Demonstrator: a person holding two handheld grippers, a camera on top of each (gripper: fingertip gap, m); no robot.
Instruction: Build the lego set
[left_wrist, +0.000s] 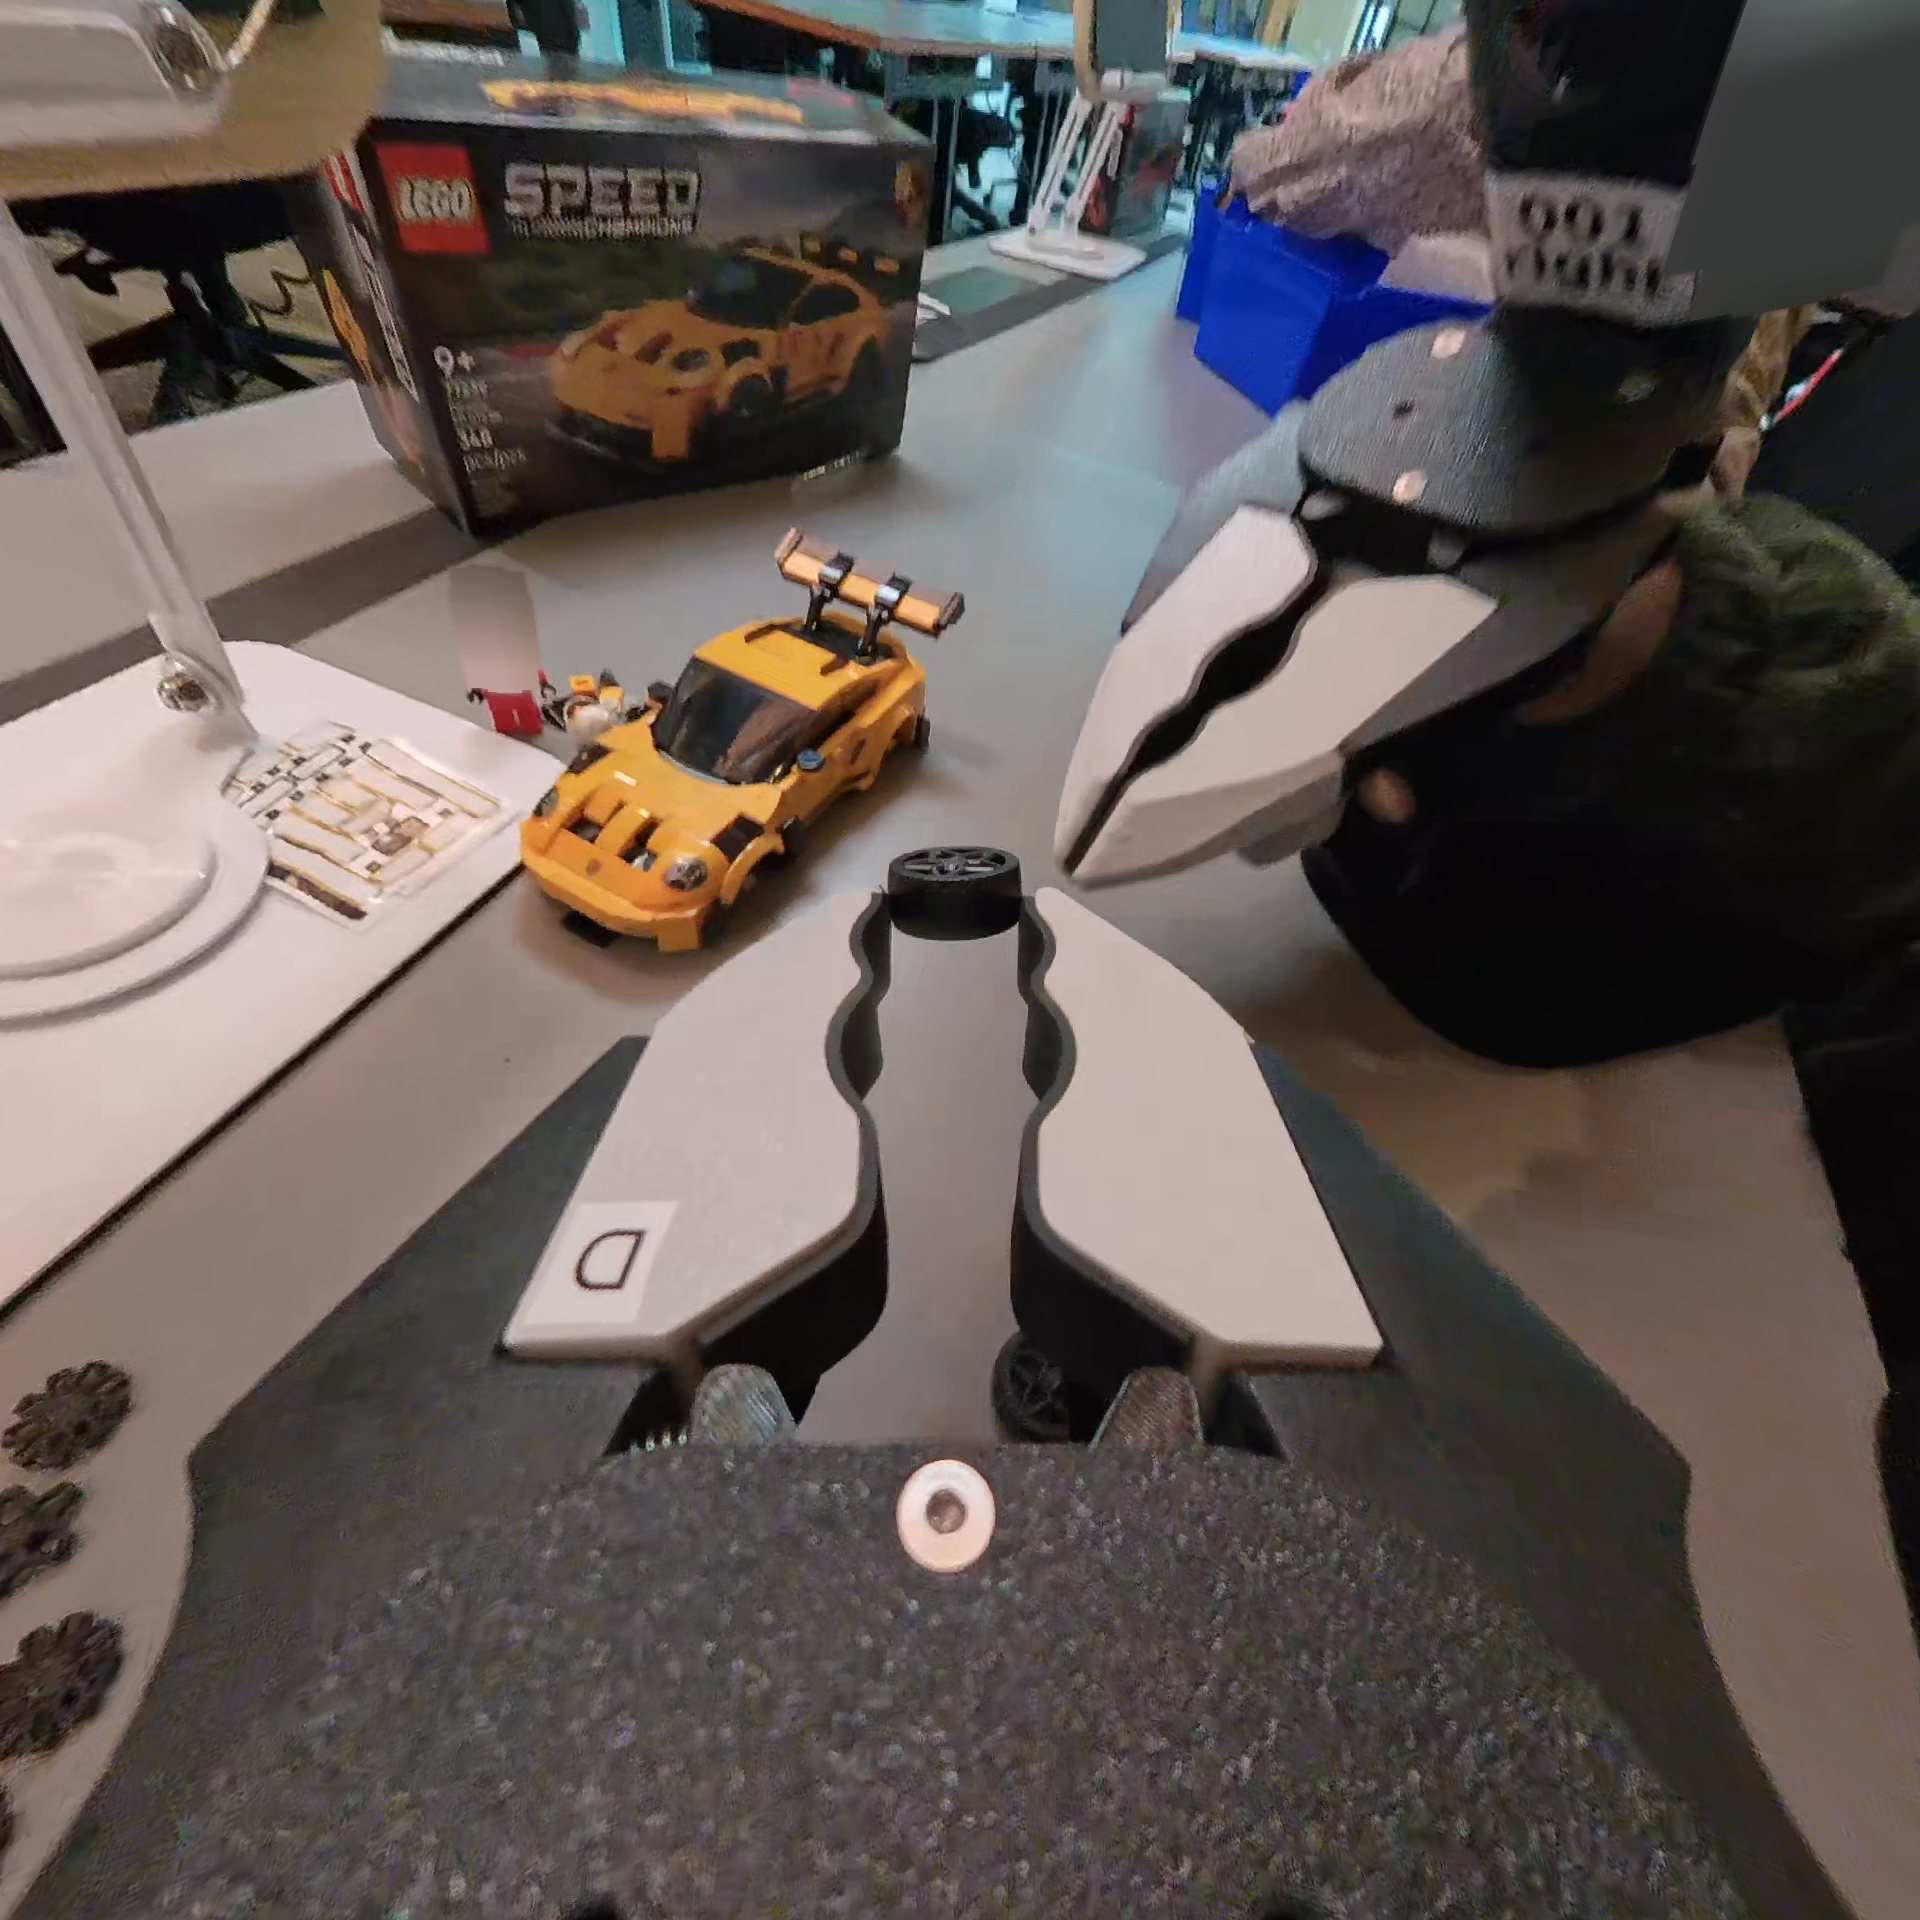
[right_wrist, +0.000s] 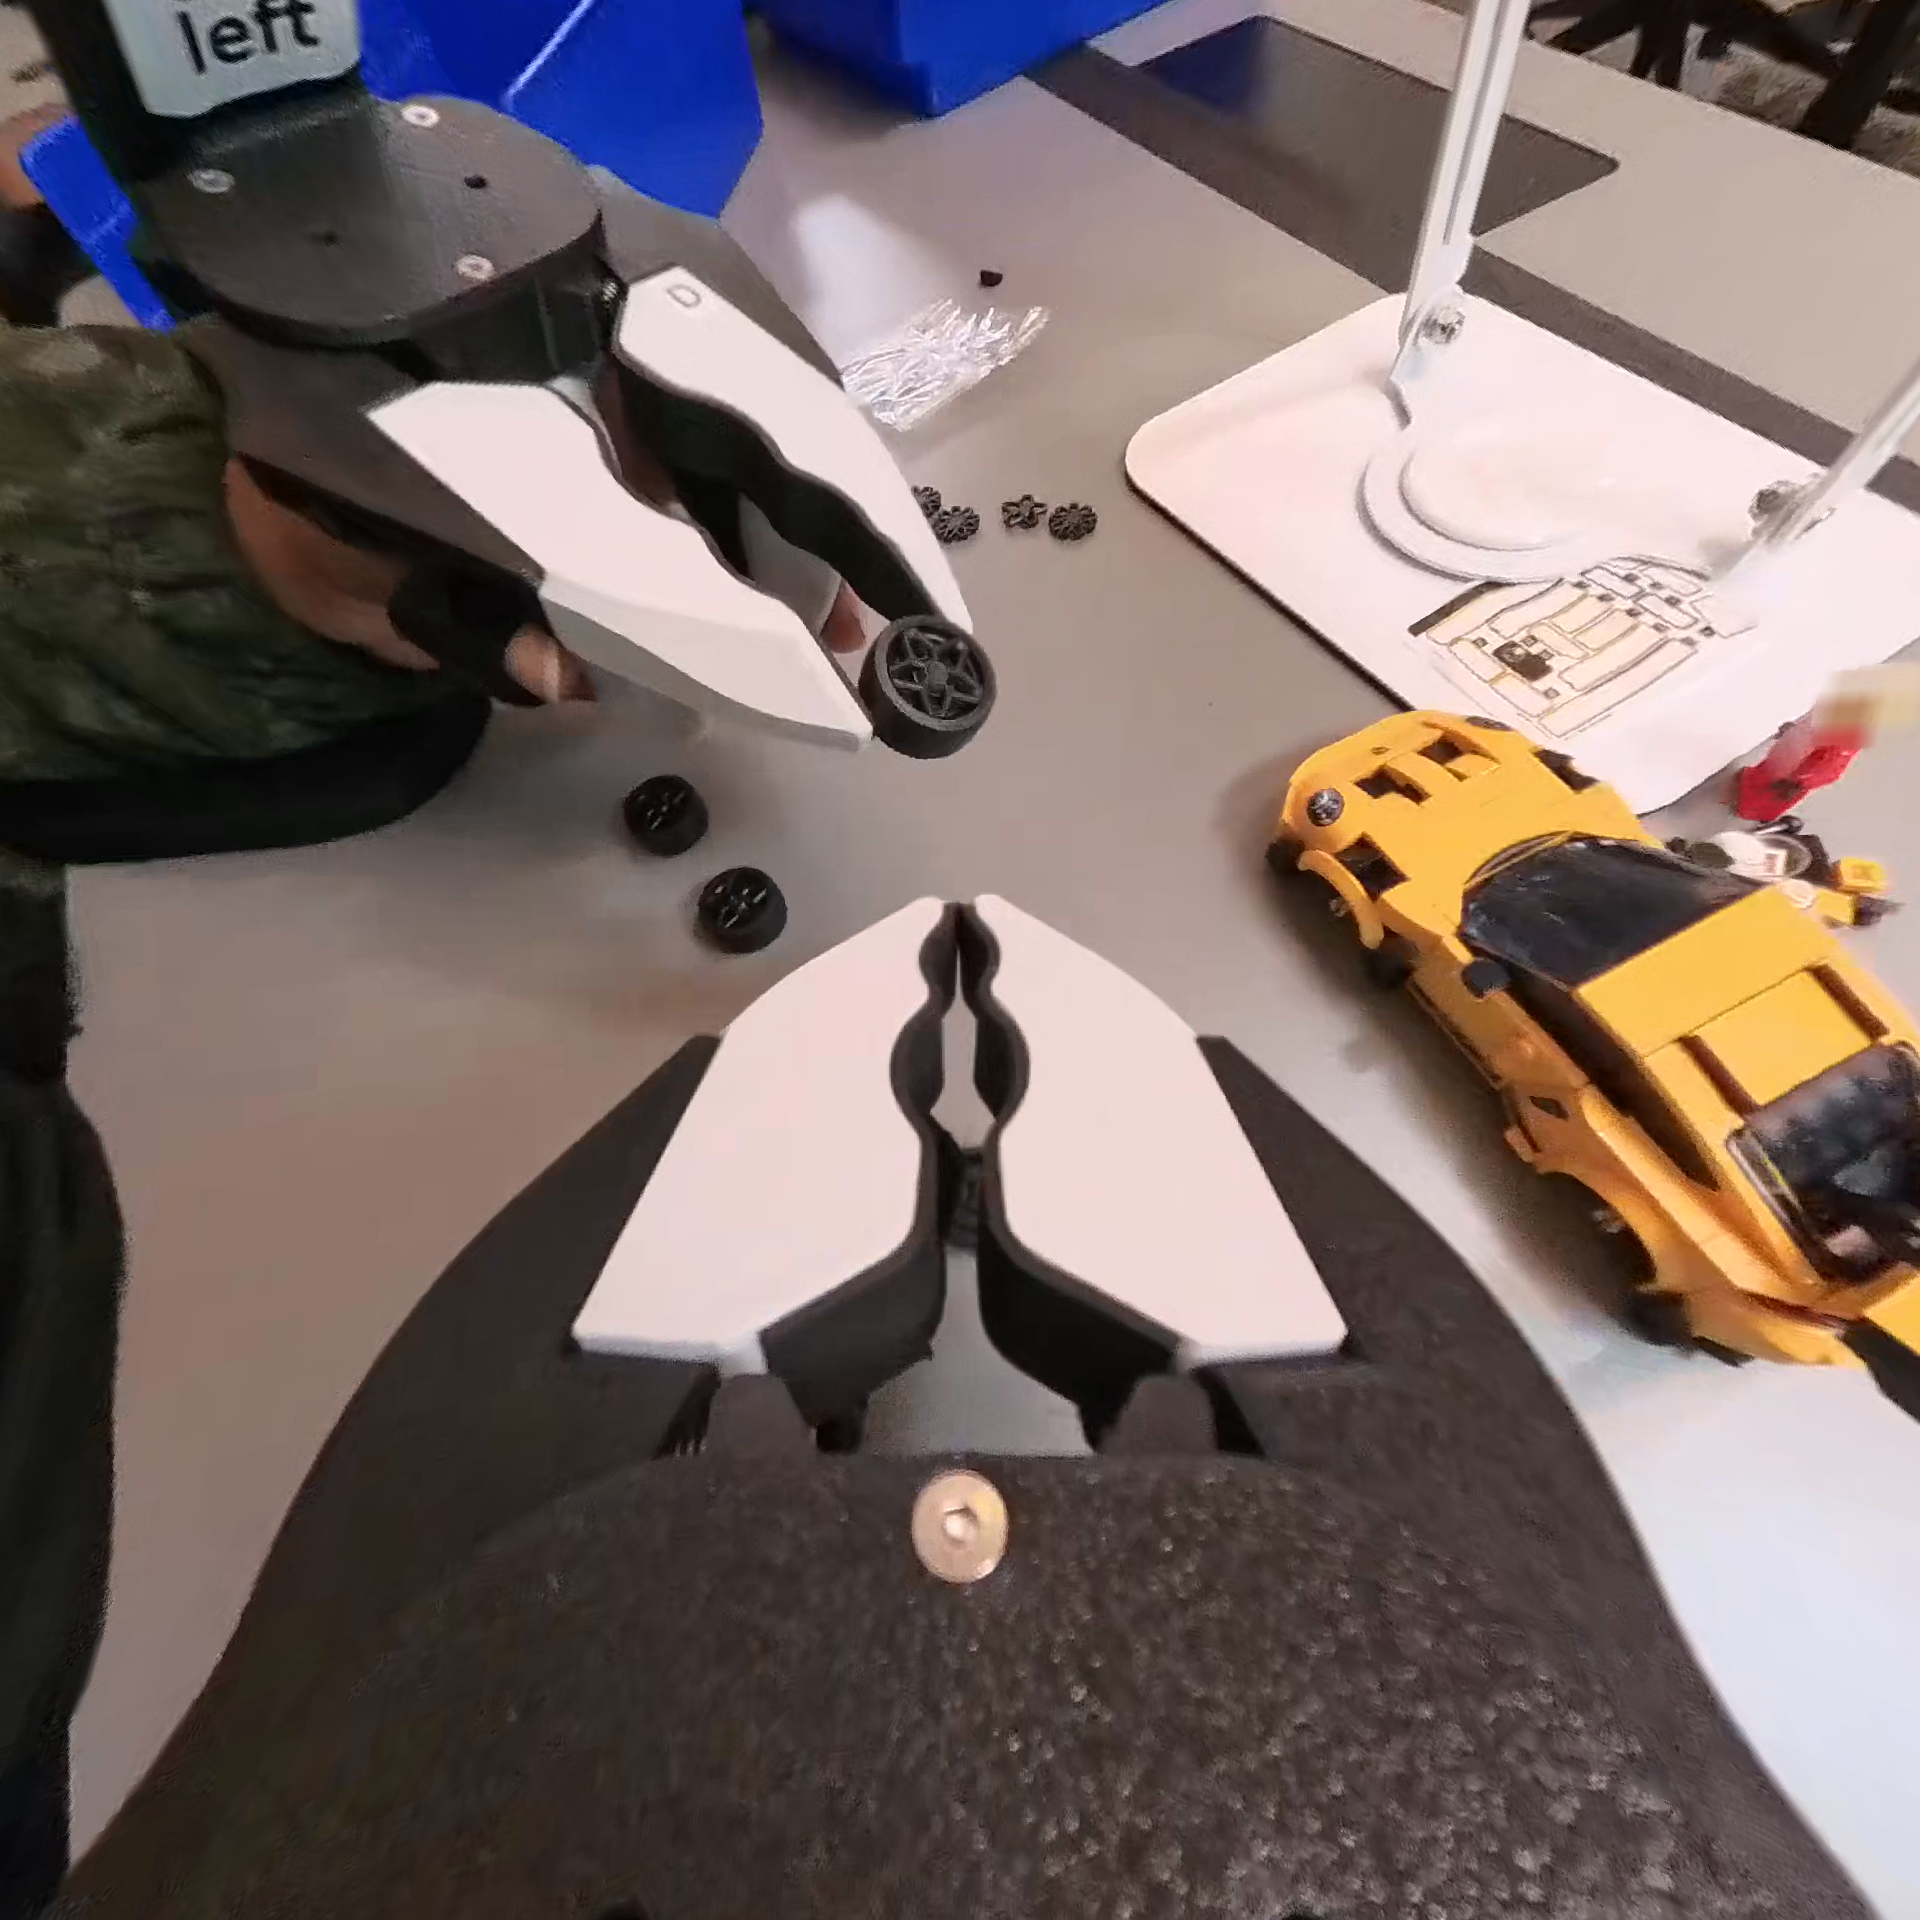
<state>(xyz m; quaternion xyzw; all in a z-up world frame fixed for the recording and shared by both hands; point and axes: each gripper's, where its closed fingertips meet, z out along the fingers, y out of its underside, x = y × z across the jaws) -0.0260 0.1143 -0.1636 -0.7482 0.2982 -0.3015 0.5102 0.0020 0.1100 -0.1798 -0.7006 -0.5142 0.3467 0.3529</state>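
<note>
Even, bright indoor light on both views; shadows soft and short. Grey table shows a pale sheen. Glare washes out the white lamp base. Strong wide-angle bending at frame edges; set box leans. Yellow car sharp in left wrist view, smeared at its rear in right wrist view. Right gripper motion-blurred. Background soft.

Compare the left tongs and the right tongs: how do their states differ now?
The left tongs grip a black wheel at their tips; the right tongs hold nothing visible. The left tongs stand apart by the wheel's width; the right tongs are closed. Both have white, wavy-edged fingers.
</note>
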